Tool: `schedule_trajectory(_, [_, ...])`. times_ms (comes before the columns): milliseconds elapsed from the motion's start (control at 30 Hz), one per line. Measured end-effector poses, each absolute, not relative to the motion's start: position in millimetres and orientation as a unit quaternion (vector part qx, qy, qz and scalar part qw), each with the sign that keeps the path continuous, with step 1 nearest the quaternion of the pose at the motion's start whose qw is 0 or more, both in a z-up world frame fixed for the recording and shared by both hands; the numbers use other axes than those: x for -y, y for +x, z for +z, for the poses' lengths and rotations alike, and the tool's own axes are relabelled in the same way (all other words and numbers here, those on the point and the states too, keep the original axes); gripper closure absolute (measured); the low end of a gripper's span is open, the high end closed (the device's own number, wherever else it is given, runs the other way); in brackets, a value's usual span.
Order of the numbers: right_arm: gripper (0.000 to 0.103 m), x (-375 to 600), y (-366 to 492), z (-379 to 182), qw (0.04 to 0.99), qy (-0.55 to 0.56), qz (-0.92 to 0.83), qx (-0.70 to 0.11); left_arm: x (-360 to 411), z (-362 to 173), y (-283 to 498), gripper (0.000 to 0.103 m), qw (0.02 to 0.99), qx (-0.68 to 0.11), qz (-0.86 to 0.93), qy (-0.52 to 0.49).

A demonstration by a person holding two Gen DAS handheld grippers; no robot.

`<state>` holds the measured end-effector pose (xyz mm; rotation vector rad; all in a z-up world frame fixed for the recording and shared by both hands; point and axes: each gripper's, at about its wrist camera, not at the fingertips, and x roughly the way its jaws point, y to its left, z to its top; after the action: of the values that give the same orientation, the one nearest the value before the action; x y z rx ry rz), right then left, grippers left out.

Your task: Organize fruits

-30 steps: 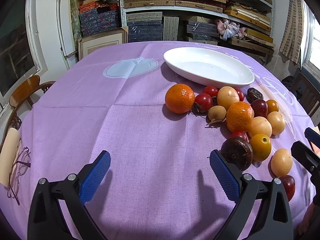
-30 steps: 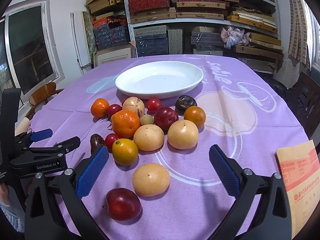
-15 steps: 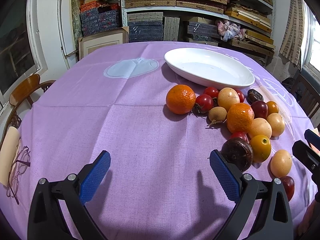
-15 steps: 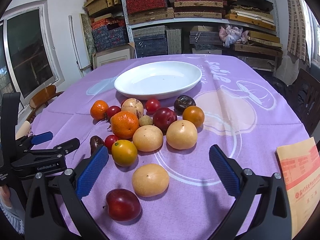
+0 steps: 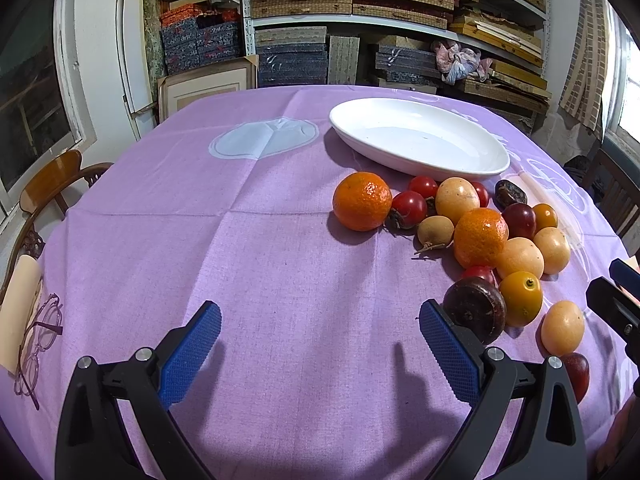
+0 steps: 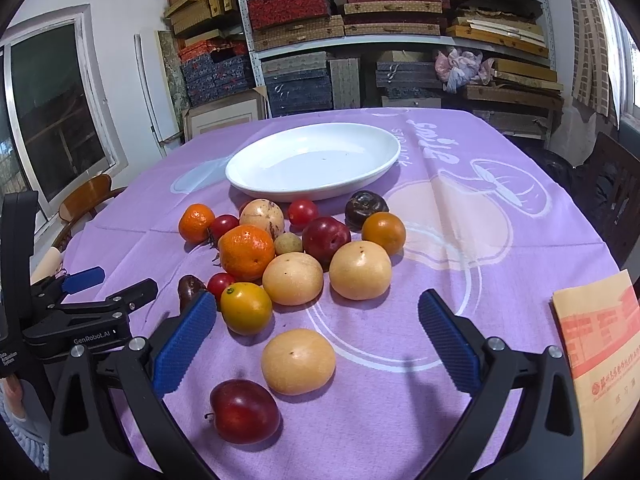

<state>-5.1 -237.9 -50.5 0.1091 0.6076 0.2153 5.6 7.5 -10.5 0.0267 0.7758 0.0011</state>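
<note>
Several fruits lie loose on the purple tablecloth in front of an empty white oval plate [image 6: 312,160], also in the left wrist view [image 5: 420,136]. Among them are an orange [image 5: 362,201], a second orange [image 6: 247,252], pale round fruits [image 6: 298,361], a red plum [image 6: 245,411] and a dark mangosteen [image 5: 475,309]. My left gripper [image 5: 320,346] is open and empty over bare cloth, left of the pile; its right pad is close to the mangosteen. My right gripper [image 6: 316,332] is open and empty, with the nearest pale fruit between its fingers' lines.
Spectacles [image 5: 38,340] lie at the table's left edge. An orange paper booklet [image 6: 600,352] lies at the right. A wooden chair [image 5: 52,184] stands at the left. Shelves of boxes [image 6: 360,40] fill the back wall.
Both grippers have crept slightly forward toward the fruit. The fruits and plate have not moved. Both stay open.
</note>
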Motion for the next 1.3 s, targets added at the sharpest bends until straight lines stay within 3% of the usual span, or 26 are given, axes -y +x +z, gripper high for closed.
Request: schedule_trajectory(1300, [0.004, 238.8, -9.0, -45.8, 0.950, 0.062, 0.117, -0.284, -10.3, -9.5, 4.8, 0.003, 0.925, -0.380, -0.009, -0.003])
